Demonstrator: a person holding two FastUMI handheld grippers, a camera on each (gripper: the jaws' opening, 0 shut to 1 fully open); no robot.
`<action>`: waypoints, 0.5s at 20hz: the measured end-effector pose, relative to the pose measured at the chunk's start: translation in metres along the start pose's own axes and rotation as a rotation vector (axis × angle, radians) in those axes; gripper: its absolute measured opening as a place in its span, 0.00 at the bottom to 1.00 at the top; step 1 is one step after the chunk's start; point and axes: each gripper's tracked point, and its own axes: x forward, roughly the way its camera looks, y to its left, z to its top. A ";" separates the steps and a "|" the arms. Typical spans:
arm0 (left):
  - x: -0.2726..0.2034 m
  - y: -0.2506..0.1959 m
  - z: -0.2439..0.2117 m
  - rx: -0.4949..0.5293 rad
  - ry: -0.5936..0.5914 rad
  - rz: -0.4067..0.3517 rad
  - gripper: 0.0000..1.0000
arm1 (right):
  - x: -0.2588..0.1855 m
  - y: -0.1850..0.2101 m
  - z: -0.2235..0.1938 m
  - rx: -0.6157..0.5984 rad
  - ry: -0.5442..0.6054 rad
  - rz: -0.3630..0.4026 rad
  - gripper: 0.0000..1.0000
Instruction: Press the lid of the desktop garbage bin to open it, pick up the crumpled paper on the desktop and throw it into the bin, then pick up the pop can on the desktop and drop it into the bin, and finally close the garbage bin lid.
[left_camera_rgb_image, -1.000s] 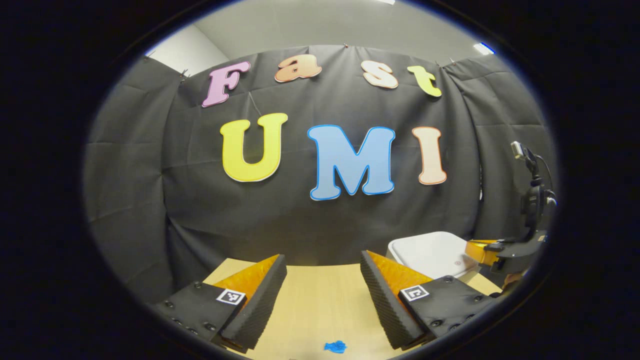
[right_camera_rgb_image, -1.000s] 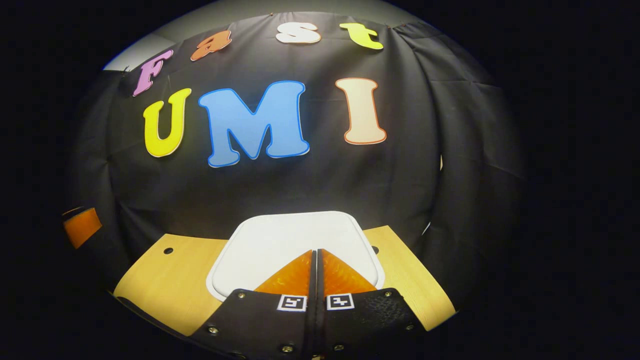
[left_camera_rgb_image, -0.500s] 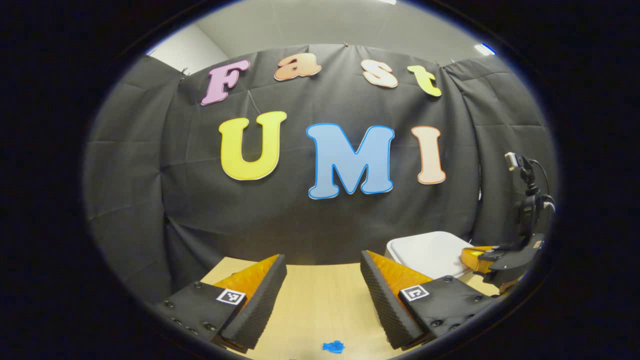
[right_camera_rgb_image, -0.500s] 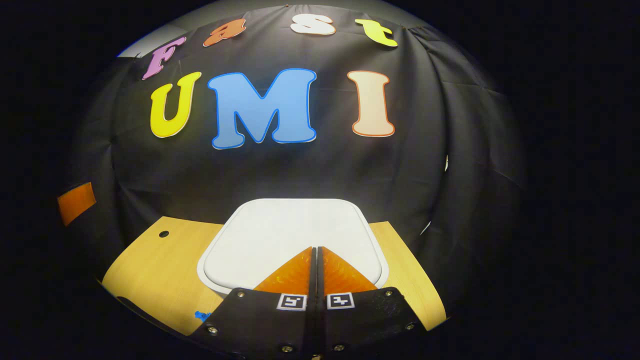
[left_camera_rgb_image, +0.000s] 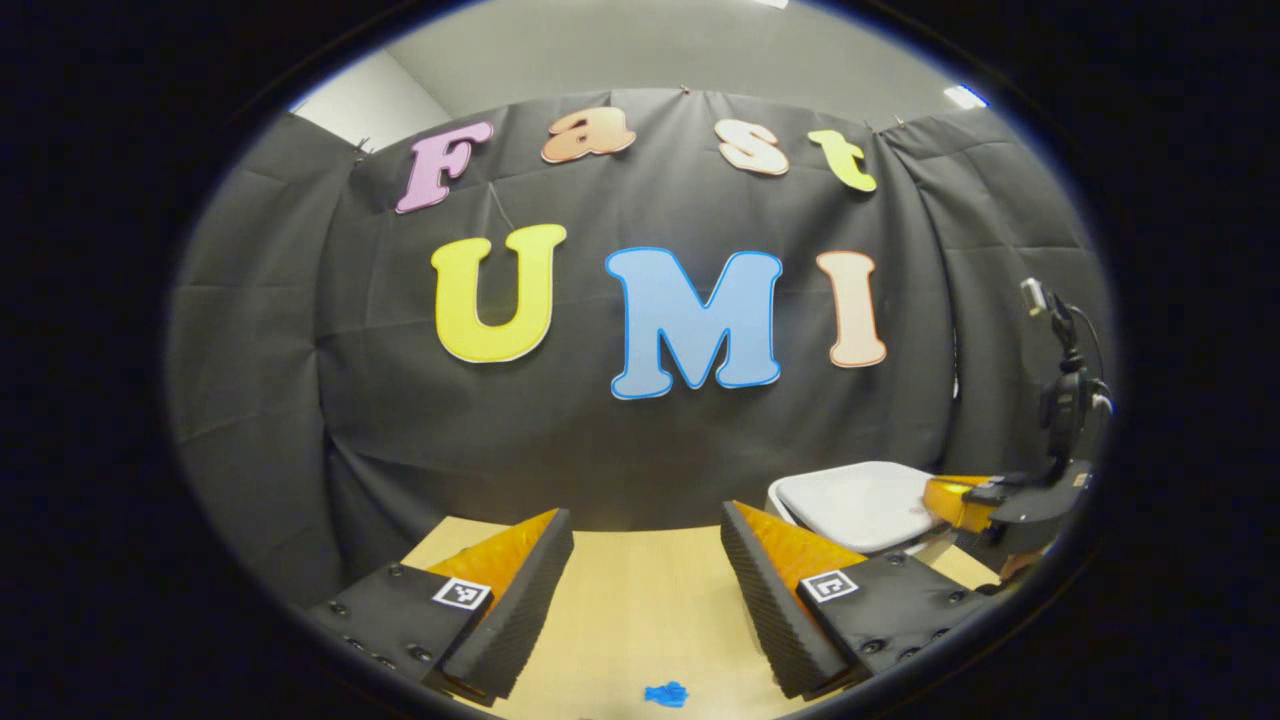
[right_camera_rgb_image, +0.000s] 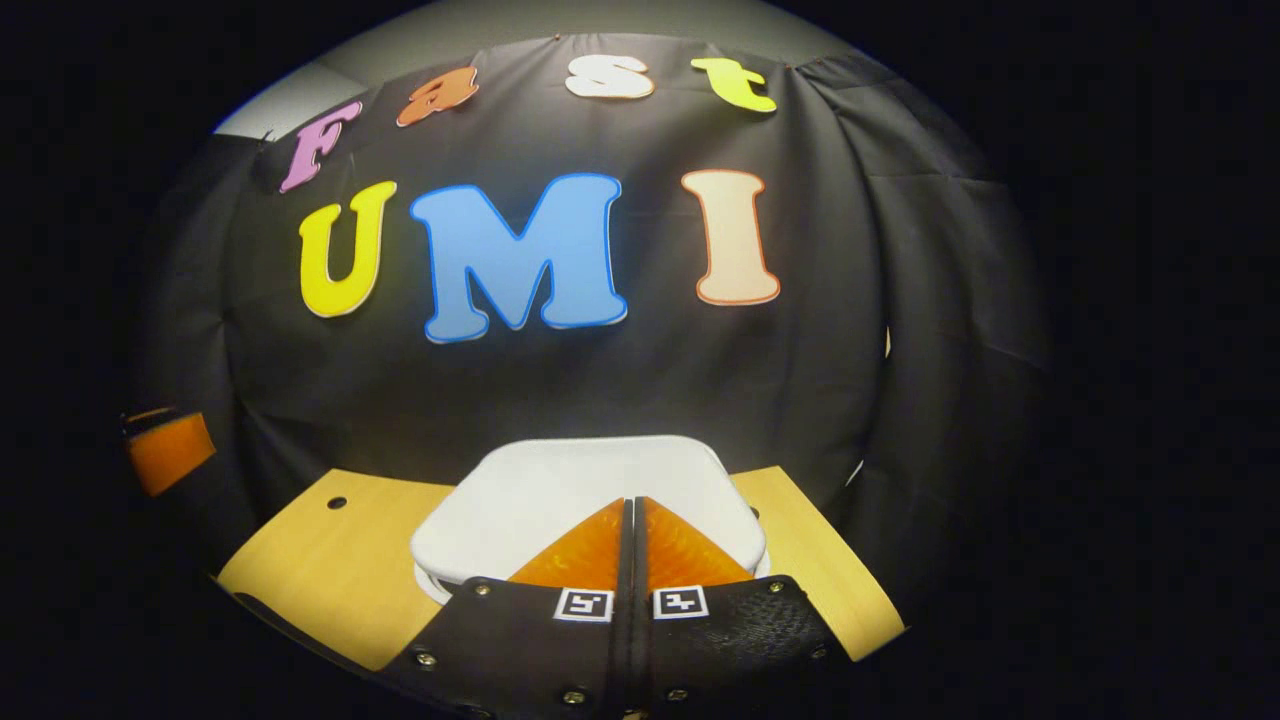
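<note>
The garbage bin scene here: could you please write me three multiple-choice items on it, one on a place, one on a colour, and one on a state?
1. Where does the garbage bin stand?
A. on the wooden table
B. on the floor
C. on a shelf

2. What colour is the lid?
A. red
B. white
C. green

3. How do the fingers of the right hand-held gripper stand?
A. wide apart
B. around a can
C. closed together

Answers: 1 A, table surface shows on both sides of it; 2 B, plain white in both views; 3 C, they meet over the lid.
</note>
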 end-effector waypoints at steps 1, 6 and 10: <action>0.000 0.001 -0.001 -0.003 0.002 0.001 1.00 | -0.001 0.001 0.009 -0.008 -0.023 0.003 0.00; 0.003 0.001 -0.005 0.000 0.005 0.002 0.97 | -0.014 0.004 0.046 0.028 -0.118 0.025 0.00; 0.004 -0.002 -0.010 0.007 0.009 -0.003 1.00 | -0.022 0.006 0.055 0.054 -0.151 0.039 0.00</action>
